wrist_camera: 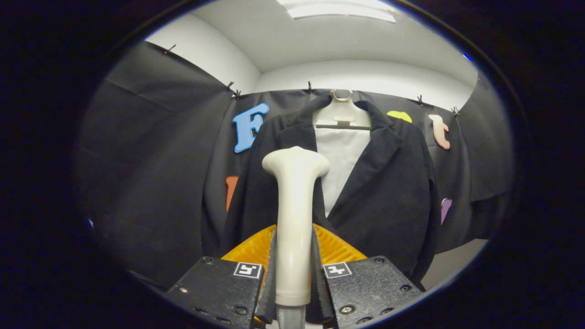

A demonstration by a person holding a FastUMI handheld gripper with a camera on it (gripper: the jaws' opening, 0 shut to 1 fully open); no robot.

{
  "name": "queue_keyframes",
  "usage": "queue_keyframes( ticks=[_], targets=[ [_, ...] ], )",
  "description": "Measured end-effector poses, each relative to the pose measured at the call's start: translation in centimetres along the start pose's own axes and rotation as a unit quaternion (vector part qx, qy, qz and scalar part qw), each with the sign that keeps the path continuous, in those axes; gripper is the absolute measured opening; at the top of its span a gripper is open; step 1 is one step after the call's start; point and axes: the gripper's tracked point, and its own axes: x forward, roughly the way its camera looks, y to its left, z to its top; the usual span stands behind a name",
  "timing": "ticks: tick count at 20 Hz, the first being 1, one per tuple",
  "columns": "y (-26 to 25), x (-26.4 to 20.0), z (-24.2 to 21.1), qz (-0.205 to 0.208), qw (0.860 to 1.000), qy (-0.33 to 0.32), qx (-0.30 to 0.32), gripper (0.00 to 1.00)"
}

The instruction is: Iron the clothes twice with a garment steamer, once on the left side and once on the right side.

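A cream-coloured garment steamer stands upright between my fingers, its flared head at the top. My gripper is shut on the steamer's handle, with both fingers pressing its sides. Beyond the steamer hangs a dark jacket on a white hanger, its lapels open over a pale lining. The steamer head sits in front of the jacket's left lapel and left front panel; whether it touches the cloth I cannot tell.
Black cloth covers the booth walls behind and to both sides of the jacket. A white wall and ceiling with a light panel rise above it. A pale surface shows below the jacket's right hem.
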Motion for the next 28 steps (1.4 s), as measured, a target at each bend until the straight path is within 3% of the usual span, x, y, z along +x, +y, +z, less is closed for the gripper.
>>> queue_keyframes(
  ticks=[28],
  targets=[
    [-0.2,-8.3,-11.3,-0.001,0.991,0.137,-0.003,0.36]
  ],
)
